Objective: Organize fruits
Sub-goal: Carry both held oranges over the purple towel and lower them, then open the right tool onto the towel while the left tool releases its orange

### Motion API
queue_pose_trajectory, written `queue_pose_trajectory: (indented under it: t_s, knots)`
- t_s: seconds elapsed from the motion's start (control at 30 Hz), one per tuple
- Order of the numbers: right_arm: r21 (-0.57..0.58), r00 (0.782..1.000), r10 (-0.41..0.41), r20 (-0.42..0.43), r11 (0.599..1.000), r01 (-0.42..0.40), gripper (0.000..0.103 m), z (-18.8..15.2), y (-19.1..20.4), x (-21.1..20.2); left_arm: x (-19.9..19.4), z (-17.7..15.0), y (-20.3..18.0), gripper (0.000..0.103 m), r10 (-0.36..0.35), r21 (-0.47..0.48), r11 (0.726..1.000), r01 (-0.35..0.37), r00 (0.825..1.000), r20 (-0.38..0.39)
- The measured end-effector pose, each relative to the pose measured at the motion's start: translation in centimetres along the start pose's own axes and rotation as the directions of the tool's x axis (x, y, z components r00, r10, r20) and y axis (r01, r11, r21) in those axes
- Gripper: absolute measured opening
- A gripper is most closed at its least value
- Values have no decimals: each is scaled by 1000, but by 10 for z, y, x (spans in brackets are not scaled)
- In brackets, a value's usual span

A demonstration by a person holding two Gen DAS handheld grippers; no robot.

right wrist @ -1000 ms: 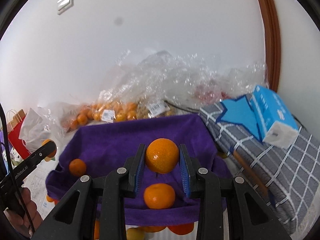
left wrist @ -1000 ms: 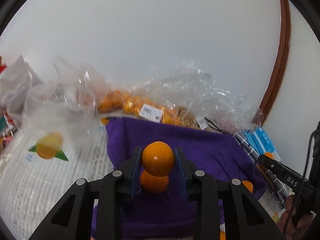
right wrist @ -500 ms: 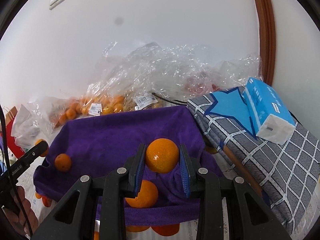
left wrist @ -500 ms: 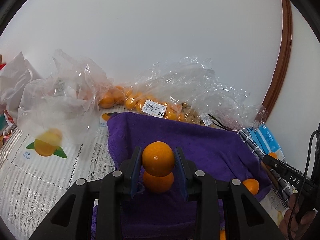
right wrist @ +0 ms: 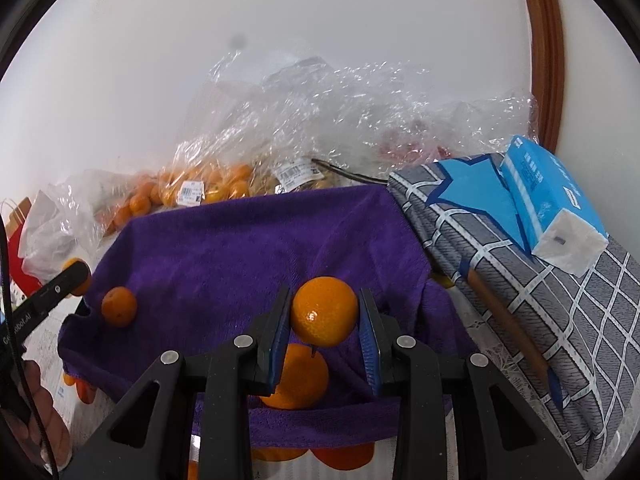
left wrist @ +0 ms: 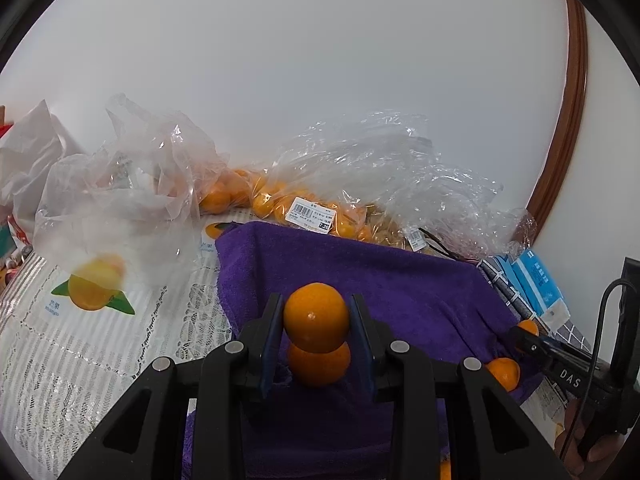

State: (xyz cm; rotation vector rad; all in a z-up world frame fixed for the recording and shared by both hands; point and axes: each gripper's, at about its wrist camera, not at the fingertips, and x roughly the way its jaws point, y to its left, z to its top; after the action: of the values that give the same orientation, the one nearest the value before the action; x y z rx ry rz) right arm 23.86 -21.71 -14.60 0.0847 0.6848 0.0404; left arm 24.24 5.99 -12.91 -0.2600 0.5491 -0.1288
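My left gripper (left wrist: pixel 316 324) is shut on an orange (left wrist: pixel 316 317) and holds it above a purple towel (left wrist: pixel 380 280). Another orange (left wrist: pixel 320 366) lies on the towel just under it, and a third orange (left wrist: pixel 503 372) lies at the towel's right edge. My right gripper (right wrist: pixel 325 322) is shut on an orange (right wrist: pixel 325 316) over the same purple towel (right wrist: pixel 240 256). An orange (right wrist: pixel 298 376) lies on the towel beneath it and a smaller orange (right wrist: pixel 119 306) lies at the towel's left edge. The left gripper's tip (right wrist: pixel 68 280) shows at the left of the right wrist view.
Clear plastic bags of oranges (left wrist: pixel 280 200) lie against the white wall behind the towel. A grey checked cloth (right wrist: pixel 520 264) with a blue tissue pack (right wrist: pixel 552 204) is on the right. A lace tablecloth (left wrist: pixel 80 360) with fruit prints is on the left. More oranges (right wrist: pixel 340 454) lie under the towel's front edge.
Both grippers have lowered and moved forward over the towel, each still holding its orange. The orange under the right gripper now sits closer beneath it.
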Motion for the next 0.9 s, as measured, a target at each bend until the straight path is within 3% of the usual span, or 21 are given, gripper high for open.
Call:
queue_pose_trajectory:
  t_s: [0.63, 0.9]
  knots:
    - [-7, 999, -5, -47, 1000, 5, 32, -3, 4, 12, 4, -2, 0, 31, 0, -5, 1000, 0, 1000, -16]
    - [32, 999, -13, -30, 999, 14, 32, 0, -6, 7, 5, 2, 20, 31, -18, -108, 994, 14, 999, -34]
